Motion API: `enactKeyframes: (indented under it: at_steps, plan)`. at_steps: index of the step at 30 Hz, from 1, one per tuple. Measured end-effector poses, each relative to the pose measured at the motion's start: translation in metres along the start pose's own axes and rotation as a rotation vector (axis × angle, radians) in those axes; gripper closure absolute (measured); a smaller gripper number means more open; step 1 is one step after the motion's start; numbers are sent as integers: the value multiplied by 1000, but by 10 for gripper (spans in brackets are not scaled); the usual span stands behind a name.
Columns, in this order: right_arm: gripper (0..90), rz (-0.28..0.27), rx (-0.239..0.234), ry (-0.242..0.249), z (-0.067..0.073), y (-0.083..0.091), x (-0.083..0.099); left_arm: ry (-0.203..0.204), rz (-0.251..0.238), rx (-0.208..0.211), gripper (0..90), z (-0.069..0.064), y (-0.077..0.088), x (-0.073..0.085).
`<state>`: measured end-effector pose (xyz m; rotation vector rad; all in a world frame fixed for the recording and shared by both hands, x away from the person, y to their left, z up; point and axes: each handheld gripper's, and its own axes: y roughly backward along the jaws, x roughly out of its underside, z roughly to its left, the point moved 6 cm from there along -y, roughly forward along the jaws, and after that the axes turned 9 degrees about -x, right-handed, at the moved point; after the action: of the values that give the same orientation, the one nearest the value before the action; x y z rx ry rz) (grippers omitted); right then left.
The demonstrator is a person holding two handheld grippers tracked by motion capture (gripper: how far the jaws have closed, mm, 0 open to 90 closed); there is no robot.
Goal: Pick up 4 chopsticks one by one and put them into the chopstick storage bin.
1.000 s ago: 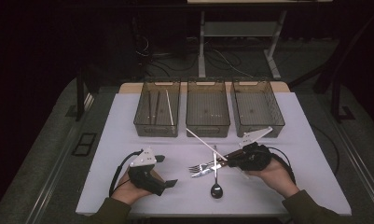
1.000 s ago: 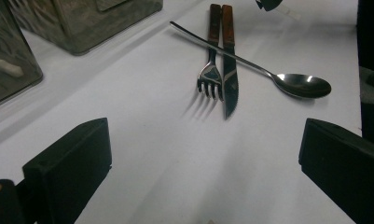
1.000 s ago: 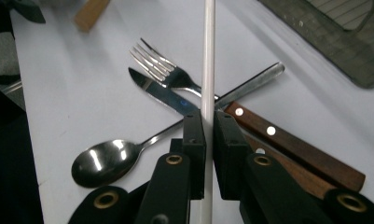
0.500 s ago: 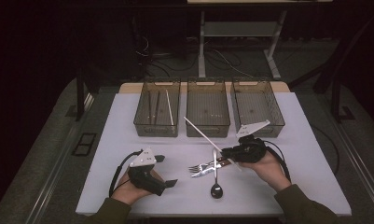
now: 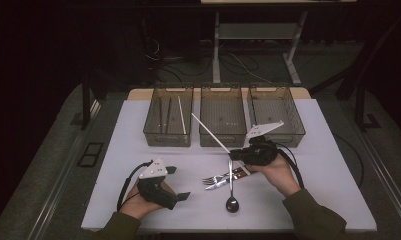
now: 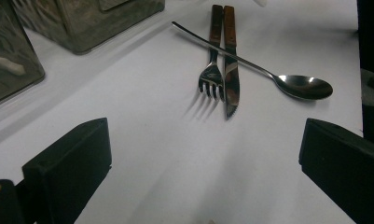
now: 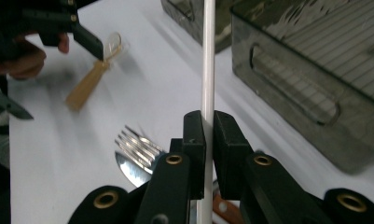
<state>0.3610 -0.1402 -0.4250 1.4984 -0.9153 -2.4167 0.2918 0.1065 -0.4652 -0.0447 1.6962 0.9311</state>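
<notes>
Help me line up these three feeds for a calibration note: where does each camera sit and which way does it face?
High view: above the table's near edge, facing forward-down; both forearms, left gripper, right gripper.
Left gripper view: riding that gripper, looking between open jaws at fork, knife, spoon.
Right gripper view: along jaws clamping white stick.
Shared: the fork.

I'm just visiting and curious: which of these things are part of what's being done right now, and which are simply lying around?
In use:
- right gripper, shut on the white chopstick
- left bin, already holding a similar stick

Lying about for now:
- fork, knife, spoon
- middle bin and right bin
- left gripper, open, idle
</notes>
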Motion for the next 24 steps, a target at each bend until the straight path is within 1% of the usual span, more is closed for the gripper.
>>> enactKeyframes:
  at_steps: [4, 9, 16, 24]
  plan:
    - [841, -22, 3, -1, -2, -4, -11, 5, 0, 5, 2, 0, 0, 0]
    - [840, -24, 23, 8, -3, -10, -27, 5, 4, 5, 0, 0, -1, 0]
    - [840, -47, 35, 16, -4, -17, -53, 5, 3, -3, 0, 1, 0, 0]
    - [840, -75, 42, 15, -5, -32, -85, 8, 5, -4, 0, 1, 0, 0]
